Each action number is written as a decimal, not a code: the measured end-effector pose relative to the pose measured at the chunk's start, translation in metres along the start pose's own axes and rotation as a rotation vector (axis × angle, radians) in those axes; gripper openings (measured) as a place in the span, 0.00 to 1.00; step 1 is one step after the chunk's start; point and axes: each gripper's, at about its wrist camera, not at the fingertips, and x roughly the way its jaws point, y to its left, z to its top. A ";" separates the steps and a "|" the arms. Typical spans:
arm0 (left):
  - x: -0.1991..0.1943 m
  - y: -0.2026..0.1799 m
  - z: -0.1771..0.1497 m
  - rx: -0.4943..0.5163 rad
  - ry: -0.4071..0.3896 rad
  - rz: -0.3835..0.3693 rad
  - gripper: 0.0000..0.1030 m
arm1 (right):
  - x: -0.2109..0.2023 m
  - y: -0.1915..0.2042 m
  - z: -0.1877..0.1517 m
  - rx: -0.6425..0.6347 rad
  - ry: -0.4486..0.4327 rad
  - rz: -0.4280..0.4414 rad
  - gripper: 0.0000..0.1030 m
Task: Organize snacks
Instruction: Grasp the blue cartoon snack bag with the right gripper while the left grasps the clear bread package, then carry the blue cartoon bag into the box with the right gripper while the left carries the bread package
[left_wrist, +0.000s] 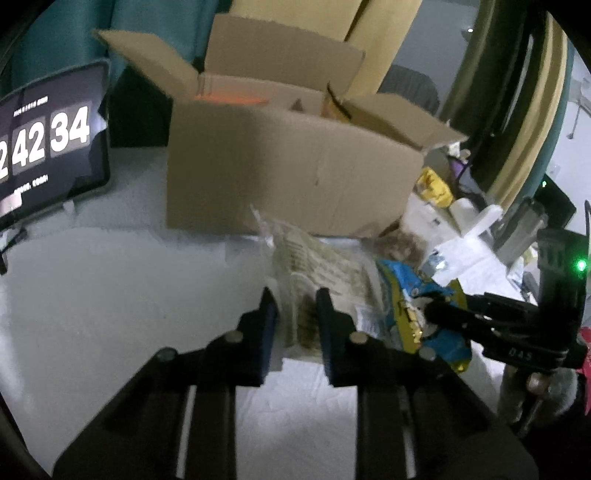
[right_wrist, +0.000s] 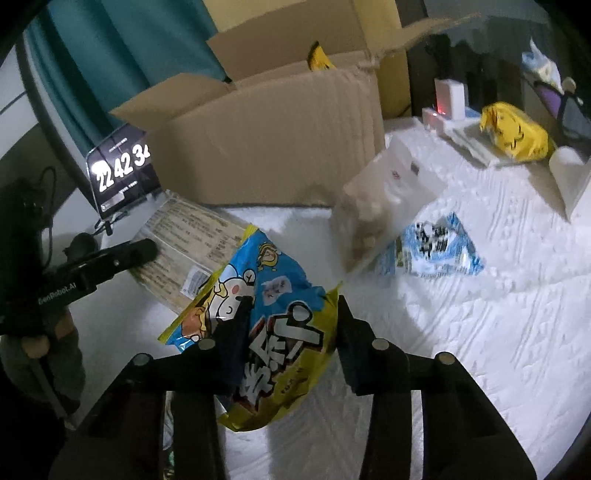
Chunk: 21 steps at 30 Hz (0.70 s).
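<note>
The white quilted surface (right_wrist: 480, 314) spreads under and beyond both sets of fingers. Past the fingertips stands the open cardboard box (left_wrist: 288, 166), flaps up, with an orange pack and a yellow pack edge showing inside its far side. Beyond the left gripper's left finger, well apart, leans a tablet clock (left_wrist: 48, 147) reading 42 34.

Between the box and the left fingertips lies the clear cracker pack (left_wrist: 317, 266), pale with printed lines; its near end runs in between the fingers of the left gripper (left_wrist: 297, 314), which are close together on either side of it and appear clamped on the pack, though blur hides the exact contact.

Just off the left gripper's right finger, the blue-and-yellow cartoon snack bag (right_wrist: 273, 306) sits between the fingers of the right gripper (right_wrist: 291, 321). The left finger presses on its face and the right finger touches its yellow edge, so the fingers look closed on the bag.

Beyond the right gripper's right finger lie a pale translucent pack (right_wrist: 376, 199) tilted against the box corner, and just beside it a small light-blue packet (right_wrist: 436, 247) flat on the surface. Farther off the same side sits a yellow bag (right_wrist: 517, 129) among white boxes
</note>
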 end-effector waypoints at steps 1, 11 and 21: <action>-0.004 -0.002 0.002 0.009 -0.009 0.001 0.20 | -0.004 0.002 0.002 -0.007 -0.010 0.000 0.42; -0.033 -0.015 0.022 0.048 -0.085 0.001 0.19 | -0.040 0.003 0.025 -0.028 -0.098 -0.019 0.42; -0.072 -0.021 0.055 0.071 -0.199 -0.005 0.19 | -0.069 -0.009 0.048 -0.032 -0.173 -0.058 0.42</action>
